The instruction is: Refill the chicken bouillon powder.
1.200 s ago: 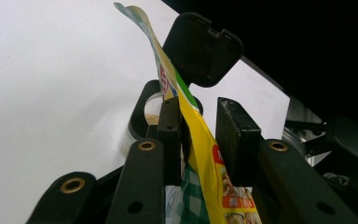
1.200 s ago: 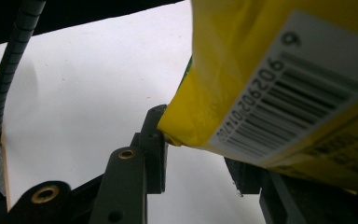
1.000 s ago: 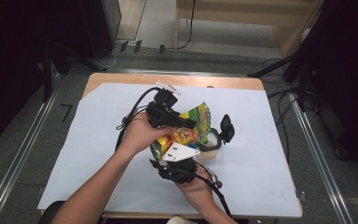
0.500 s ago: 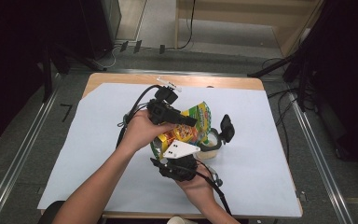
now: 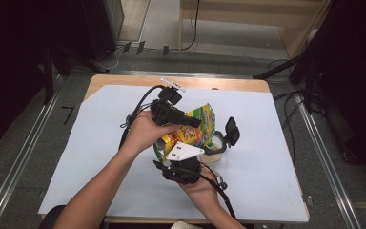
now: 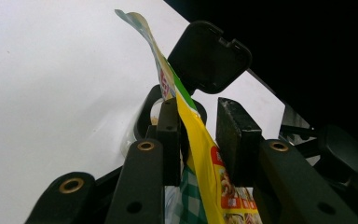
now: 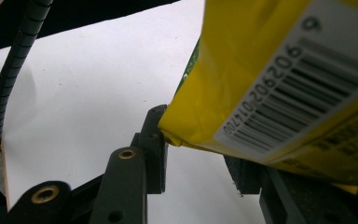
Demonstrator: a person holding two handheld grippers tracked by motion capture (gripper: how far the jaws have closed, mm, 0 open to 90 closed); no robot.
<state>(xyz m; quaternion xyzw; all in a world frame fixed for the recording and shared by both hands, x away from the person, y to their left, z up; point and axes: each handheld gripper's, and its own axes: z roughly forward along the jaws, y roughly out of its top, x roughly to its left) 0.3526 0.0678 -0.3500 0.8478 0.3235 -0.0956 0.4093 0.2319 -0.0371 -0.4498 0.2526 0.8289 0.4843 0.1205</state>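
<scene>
Partly closed, both grippers' jaws pinch the yellow snack bag [image 5: 190, 131] between them.

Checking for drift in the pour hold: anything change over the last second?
No visible change. Both grippers, left gripper and right gripper, stay put holding the yellow snack bag tilted over the clear container with its black flip lid open.

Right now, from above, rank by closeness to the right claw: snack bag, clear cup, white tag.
1. Snack bag: at the right claw's tips.
2. Clear cup: just to its right.
3. White tag: at the table's far edge.
</scene>
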